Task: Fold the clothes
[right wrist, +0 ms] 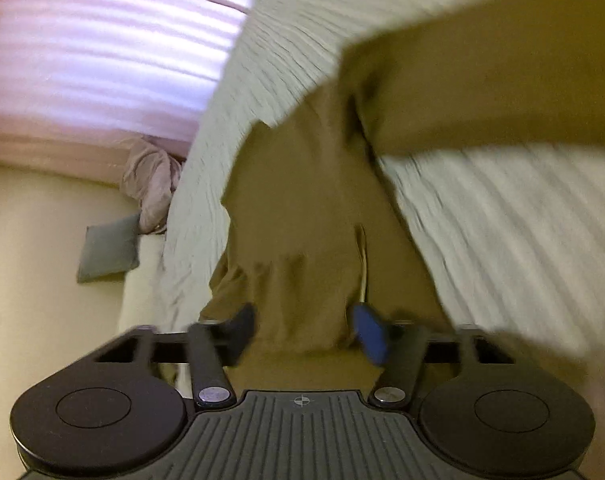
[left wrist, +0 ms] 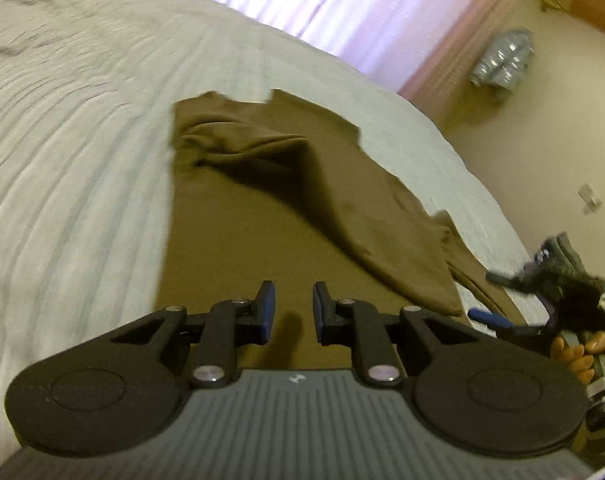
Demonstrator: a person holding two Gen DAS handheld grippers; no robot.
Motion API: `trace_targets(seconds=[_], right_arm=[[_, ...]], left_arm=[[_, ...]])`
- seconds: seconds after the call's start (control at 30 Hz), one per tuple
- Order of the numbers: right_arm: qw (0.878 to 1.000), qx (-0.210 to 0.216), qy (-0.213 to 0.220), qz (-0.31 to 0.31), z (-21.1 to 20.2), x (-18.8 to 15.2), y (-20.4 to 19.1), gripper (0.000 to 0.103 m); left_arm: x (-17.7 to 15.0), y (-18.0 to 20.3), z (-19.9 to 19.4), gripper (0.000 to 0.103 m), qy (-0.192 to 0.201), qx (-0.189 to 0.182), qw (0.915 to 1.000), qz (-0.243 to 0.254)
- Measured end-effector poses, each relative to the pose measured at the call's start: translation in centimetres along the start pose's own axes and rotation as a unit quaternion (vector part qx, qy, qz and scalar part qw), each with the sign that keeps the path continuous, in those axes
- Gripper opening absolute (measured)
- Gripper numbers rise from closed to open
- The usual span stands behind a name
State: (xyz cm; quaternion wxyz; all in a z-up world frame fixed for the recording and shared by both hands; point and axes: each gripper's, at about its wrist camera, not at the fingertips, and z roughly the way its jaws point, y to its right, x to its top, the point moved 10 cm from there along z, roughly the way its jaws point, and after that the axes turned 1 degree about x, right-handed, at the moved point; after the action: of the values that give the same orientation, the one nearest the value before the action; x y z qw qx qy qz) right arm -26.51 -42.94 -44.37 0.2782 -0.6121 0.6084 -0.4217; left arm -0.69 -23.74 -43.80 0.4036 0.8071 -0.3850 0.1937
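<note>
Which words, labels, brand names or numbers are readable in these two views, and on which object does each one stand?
No readable text in either view.
Left tool: a small pale mark on its grey body, no letters.
Right tool: a crosshair mark on its grey body, no letters.
Brown garment: no label or print shows.
Wall plate: too small and blurred to read.

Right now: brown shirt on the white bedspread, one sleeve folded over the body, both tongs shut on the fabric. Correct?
Not quite. The brown shirt does lie on the white bedspread with a sleeve folded over, but both tongs are open. The left wrist view shows the left tongs gaping above the cloth; the right wrist view shows the right tongs spread apart too.
</note>
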Motion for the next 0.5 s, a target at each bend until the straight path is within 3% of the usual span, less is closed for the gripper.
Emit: trace_targets(seconds=[0.13, 0.2, 0.23, 0.33, 0.43, 0.5], right_arm=[[0.998, -0.027, -0.003, -0.06, 2.2, 0.9, -1.0, 0.051], [0.995, -0.04, -0.005, -0.09, 3.4, 1.4, -1.5, 0.028], [0.993, -0.047, -0.005, -0.105, 3.9, 1.6, -1.8, 0.004], [0.986, -0.062, 0.0, -0.157, 5.3, 2.6, -3.1, 0.002], [0.952, -0.024, 0.09, -0.292, 3.0, 5.9, -10.1, 0.002], [0.927, -0.025, 0.159, -0.339, 0.3, 8.4, -12.6, 0.002]], left_arm=[[-0.2, -1.1, 0.5, 0.015, 0.003, 0.001, 0.9998, -0.021], [-0.5, -1.5, 0.8, 0.014, 0.003, -0.001, 0.9996, -0.026], [-0.6, -1.6, 1.0, 0.014, 0.004, -0.001, 0.9996, -0.026], [-0.6, -1.9, 1.0, 0.013, 0.005, 0.001, 0.9997, -0.024], [-0.2, -2.3, 0.9, 0.013, 0.008, 0.01, 0.9998, -0.016], [0.0, -2.5, 0.9, 0.013, 0.008, 0.015, 0.9998, -0.011]])
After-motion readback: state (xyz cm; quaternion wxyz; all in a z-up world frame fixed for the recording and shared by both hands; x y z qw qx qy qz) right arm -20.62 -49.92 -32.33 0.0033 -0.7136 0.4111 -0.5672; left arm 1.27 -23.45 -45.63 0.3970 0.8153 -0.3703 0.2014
